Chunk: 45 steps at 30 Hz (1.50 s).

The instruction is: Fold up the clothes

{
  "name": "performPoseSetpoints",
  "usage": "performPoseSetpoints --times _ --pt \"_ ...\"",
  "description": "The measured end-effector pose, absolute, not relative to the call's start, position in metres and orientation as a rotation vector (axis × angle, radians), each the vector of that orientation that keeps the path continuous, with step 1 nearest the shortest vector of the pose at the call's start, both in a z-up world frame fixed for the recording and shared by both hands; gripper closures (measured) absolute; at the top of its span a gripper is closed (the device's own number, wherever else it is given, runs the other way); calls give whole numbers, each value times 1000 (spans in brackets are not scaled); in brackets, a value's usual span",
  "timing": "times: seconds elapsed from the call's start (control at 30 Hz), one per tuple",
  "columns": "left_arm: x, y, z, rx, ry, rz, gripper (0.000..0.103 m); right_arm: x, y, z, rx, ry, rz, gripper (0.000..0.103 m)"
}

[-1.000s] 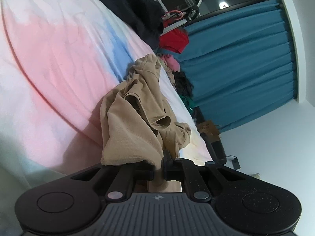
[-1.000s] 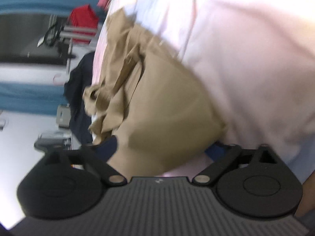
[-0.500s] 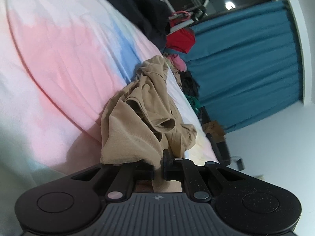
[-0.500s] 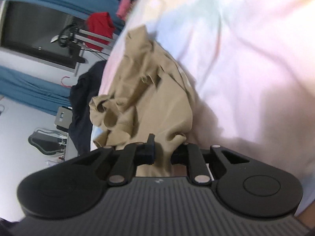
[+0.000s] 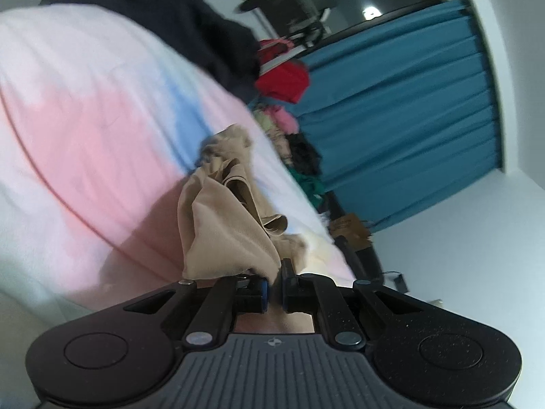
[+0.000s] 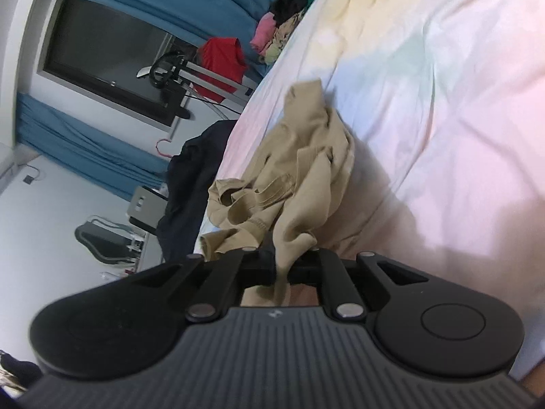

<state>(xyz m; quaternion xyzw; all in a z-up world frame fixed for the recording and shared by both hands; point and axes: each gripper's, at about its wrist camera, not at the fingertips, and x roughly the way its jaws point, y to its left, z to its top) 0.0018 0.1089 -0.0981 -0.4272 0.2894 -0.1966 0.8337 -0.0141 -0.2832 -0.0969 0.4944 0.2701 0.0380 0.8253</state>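
Left gripper [image 5: 274, 288]: jaws pinched together on an edge of the tan garment [image 5: 224, 225], as they were a second ago; the cloth now hangs steeper from the pads and more of it stands clear of the bedsheet [image 5: 78, 143].

Tan garment: a crumpled beige knit, bunched in the middle of the pastel tie-dye bedsheet, its near edges raised, its far end still lying on the sheet. Which part of the garment each gripper has cannot be told.

Right gripper [image 6: 284, 267]: the real change. A second ago its jaws stood wide around the cloth; now they are clamped on a twisted fold of the tan garment [image 6: 296, 184], which runs down between the fingers.

Meaning for the task: both grippers now hold the garment and are lifting it, so the pick-up looks complete. The likely next step is to spread the two grips apart and shake the cloth flat; no fold has been made yet.

Background: dark clothing [image 5: 190, 27] at the bed's far edge, a red garment [image 6: 223, 64] on a rack, teal curtains [image 5: 408, 129].
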Motion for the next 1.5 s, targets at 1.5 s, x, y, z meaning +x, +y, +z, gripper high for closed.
performPoseSetpoints --times 1.5 --pt "108 88 -86 -838 864 -314 96 48 -296 -109 1200 659 -14 93"
